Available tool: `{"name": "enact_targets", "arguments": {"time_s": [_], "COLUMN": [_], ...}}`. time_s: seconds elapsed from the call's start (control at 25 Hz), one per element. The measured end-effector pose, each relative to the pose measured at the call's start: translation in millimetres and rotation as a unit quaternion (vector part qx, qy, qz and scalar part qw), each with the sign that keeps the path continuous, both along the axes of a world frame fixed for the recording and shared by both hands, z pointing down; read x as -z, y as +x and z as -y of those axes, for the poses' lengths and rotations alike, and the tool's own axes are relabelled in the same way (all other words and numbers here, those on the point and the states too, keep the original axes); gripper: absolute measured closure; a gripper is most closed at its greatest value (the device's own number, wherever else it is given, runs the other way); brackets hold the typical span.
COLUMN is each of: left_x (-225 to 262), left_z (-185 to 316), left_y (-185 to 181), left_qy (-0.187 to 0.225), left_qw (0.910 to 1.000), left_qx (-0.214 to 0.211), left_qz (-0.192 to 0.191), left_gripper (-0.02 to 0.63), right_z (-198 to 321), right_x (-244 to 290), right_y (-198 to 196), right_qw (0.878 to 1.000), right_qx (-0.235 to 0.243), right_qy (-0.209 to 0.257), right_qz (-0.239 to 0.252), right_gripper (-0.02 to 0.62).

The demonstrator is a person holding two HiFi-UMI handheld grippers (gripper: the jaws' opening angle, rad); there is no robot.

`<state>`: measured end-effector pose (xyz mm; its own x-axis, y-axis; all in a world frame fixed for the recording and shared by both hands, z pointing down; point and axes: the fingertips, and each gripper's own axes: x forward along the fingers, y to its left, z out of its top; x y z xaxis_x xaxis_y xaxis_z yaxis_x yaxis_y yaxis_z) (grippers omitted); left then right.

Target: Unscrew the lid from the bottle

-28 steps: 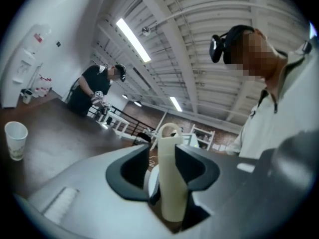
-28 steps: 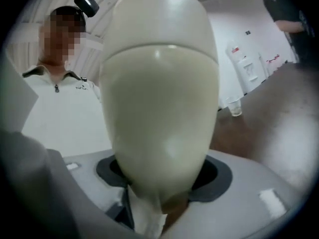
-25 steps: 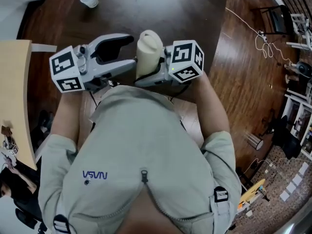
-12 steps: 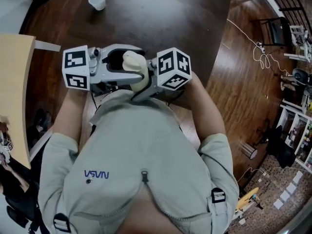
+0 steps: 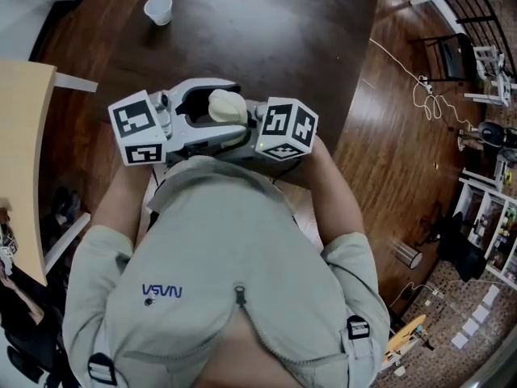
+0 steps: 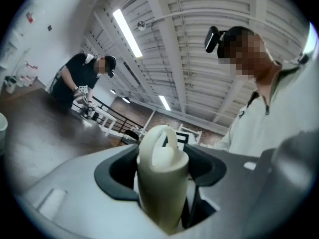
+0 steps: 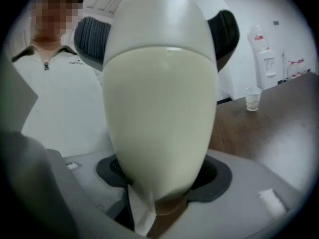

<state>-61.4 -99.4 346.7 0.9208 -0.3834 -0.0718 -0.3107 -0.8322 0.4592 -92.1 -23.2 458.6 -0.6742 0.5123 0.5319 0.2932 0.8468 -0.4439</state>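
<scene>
A cream bottle [image 7: 159, 118] stands upright in front of my chest, and my right gripper [image 7: 159, 180] is shut on its wide body. Its rounded lid [image 5: 225, 106] has a loop on top [image 6: 164, 138]. The lid sits between the jaws of my left gripper [image 5: 216, 111]. Those jaws are opening and its dark pads [image 6: 117, 176] stand just beside the lid without pressing it. Looking along the right gripper, the left gripper's ribbed pads [image 7: 92, 39] flank the lid [image 7: 159, 19] on both sides. In the head view the bottle's body is hidden under the grippers.
A small paper cup [image 5: 158, 9] stands far back on the dark wooden table [image 5: 275, 31]. A light-wood tabletop [image 5: 20, 160] lies to my left. A cable [image 5: 420, 87] runs over the floor at right. Another person [image 6: 84, 78] stands beyond the table.
The right gripper brought the bottle left and closer to my chest. The left gripper, beside the bottle a second ago, now has its jaws around the lid.
</scene>
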Motion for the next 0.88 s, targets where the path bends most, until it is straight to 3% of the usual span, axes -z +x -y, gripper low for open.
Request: {"name": "enact_targets", "arguments": {"time_s": [0.08, 0.12, 0.24, 0.32, 0.44, 0.56, 0.64, 0.76, 0.88], "left_x": [-10.0, -15.9, -28.2, -30.3, -32.9, -33.5, -26.5, -4.4, 16.5], "left_z": [16.9, 25.1, 41.5, 44.0, 41.2, 37.2, 33.2, 18.9, -2.6], "left_y": [-2.6, -4.3, -9.0, -9.7, -6.6, -3.3, -0.8, -1.4, -13.4], "left_qy": [-0.004, -0.008, -0.025, -0.026, -0.023, -0.022, -0.013, 0.004, 0.011], "left_qw": [0.9963, 0.9911, 0.9699, 0.9617, 0.9607, 0.9667, 0.9732, 0.9874, 0.9961], "left_qx": [0.076, 0.119, 0.22, 0.248, 0.246, 0.222, 0.201, 0.151, 0.083], "left_qz": [0.038, 0.06, 0.101, 0.113, 0.127, 0.126, 0.111, 0.049, -0.028], "left_gripper": [0.304, 0.303, 0.301, 0.301, 0.301, 0.299, 0.299, 0.298, 0.298], "right_z": [28.3, 44.1, 83.0, 92.3, 91.2, 87.6, 82.3, 62.1, 25.9], "right_x": [-14.8, -22.7, -36.8, -37.8, -40.4, -39.3, -33.9, -17.5, 5.8], "right_y": [-2.5, -2.6, -1.4, -2.4, -2.1, -0.2, 0.6, -3.4, -10.9], "right_qw": [0.995, 0.987, 0.943, 0.919, 0.907, 0.911, 0.921, 0.951, 0.983], "right_qx": [-0.075, -0.12, -0.253, -0.314, -0.348, -0.338, -0.318, -0.257, -0.163], "right_qy": [0.061, 0.098, 0.197, 0.219, 0.219, 0.219, 0.21, 0.169, 0.089], "right_qz": [-0.025, -0.042, -0.087, -0.094, -0.093, -0.089, -0.078, -0.039, 0.018], "right_gripper": [0.296, 0.296, 0.296, 0.296, 0.296, 0.296, 0.296, 0.296, 0.296]}}
